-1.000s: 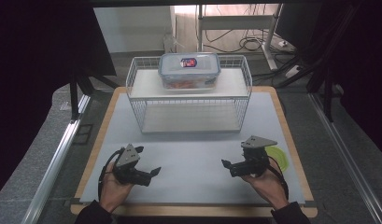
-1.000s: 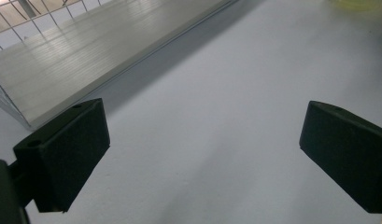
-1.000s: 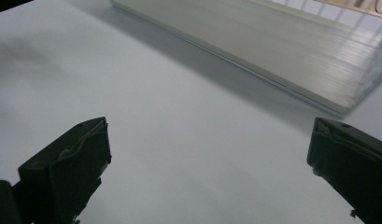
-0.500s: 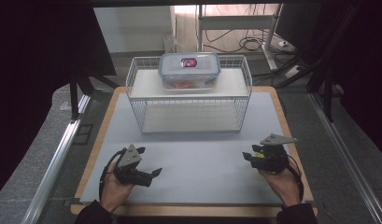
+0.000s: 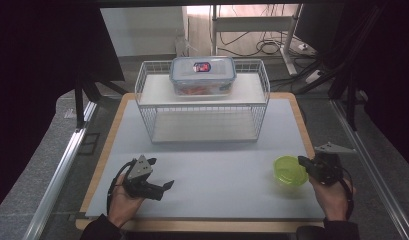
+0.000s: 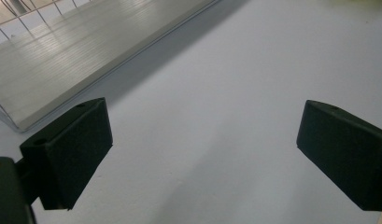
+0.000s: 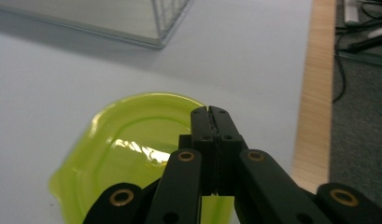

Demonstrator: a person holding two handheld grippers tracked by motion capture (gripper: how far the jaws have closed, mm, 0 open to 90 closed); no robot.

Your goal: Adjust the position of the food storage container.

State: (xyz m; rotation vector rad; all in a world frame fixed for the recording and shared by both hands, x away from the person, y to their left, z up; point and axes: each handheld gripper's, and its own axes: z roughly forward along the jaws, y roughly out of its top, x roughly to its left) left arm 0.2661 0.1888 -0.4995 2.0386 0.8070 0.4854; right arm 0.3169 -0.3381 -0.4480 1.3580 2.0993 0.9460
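Grip check first: right claw [image 7: 211, 111] is pinching shut on the near rim of the translucent lime-green plastic lid [image 7: 132, 154] lying flat on the counter [image 5: 217, 175]; left claw [image 5: 164, 186] is sitting open. Lifting gently is looking smartest.

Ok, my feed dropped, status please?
Left claw open, idle over mat. Right claw just closed, empty, above green lid. Nothing in the way.

The lime-green lid [image 7: 132, 154] looks like glossy translucent plastic, catching highlights. The table mat [image 5: 217, 175] is matt pale grey, smooth, with a light wood-grain edge [image 7: 314, 93]. The rack [image 5: 202, 102] is thin white-coated metal wire, and the food container [image 5: 203, 75] is clear shiny plastic. Gripper pads [image 6: 76, 149] look matt black.
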